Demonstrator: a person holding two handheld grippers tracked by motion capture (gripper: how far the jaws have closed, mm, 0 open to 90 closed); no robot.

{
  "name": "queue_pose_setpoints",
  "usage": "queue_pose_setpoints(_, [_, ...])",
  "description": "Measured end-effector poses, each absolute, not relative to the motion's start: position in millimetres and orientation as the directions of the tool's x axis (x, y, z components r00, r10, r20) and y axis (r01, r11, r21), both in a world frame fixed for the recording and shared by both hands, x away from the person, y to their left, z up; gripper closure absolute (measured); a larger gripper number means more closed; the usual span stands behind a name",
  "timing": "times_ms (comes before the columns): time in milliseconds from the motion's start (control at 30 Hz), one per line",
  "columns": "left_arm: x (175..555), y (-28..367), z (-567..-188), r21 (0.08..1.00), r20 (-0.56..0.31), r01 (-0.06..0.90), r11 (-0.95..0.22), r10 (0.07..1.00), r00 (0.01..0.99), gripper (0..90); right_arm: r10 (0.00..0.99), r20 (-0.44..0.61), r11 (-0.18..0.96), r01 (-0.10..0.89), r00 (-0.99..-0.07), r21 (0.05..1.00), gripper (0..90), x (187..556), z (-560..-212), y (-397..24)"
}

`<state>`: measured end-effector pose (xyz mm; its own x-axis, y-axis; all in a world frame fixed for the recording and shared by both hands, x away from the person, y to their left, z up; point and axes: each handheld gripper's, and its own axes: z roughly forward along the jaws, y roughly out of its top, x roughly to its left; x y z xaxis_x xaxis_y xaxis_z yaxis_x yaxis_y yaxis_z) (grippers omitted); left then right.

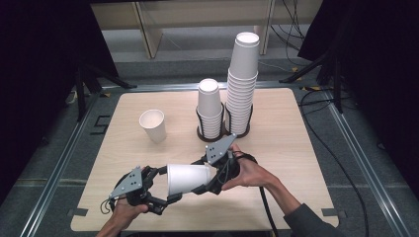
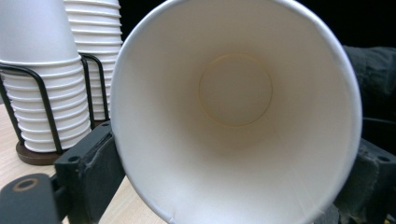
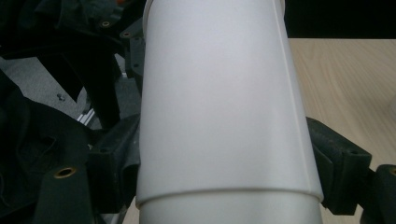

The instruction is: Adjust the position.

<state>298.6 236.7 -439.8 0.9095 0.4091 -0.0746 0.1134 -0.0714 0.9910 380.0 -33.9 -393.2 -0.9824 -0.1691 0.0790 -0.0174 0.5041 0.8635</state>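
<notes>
Lying on its side above the table's (image 1: 276, 123) near edge, the paper cup (image 1: 188, 177) spans both tools. Left gripper (image 1: 165, 190) clamps its rim end, right gripper (image 1: 210, 180) clamps its base end.

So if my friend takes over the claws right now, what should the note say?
Left claw: closed around the rim end of the sideways cup.
Right claw: gripping the cup's bottom end; in its own view a second rim shows, so there may be two nested cups.
On the table: one loose cup upright, short stack and tall stack in wire racks.
Done: cup lifted.
Left: probably separate it and set it beside the loose cup.
</notes>
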Motion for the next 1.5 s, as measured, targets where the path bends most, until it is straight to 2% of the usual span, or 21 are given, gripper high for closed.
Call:
queue_pose_setpoints(233, [298,235,-439,0.987,-0.042,0.100,-0.122,0.405,0.913,10.4,-0.165,0.084,0.552,-0.021,-0.983,0.834,22.0,378,-396,-32])
queue_pose_setpoints(967, [298,232,-440,0.978,-0.048,0.127,-0.167,0.412,0.910,11.9,-0.130,0.032,0.643,-0.060,-0.991,0.764,16.7,370,-400,-20])
queue_pose_setpoints(1500, [298,235,-434,0.980,-0.025,0.109,-0.164,0.445,0.895,11.9,-0.101,0.042,0.614,-0.029,-0.994,0.789,15.7,370,-407,-8])
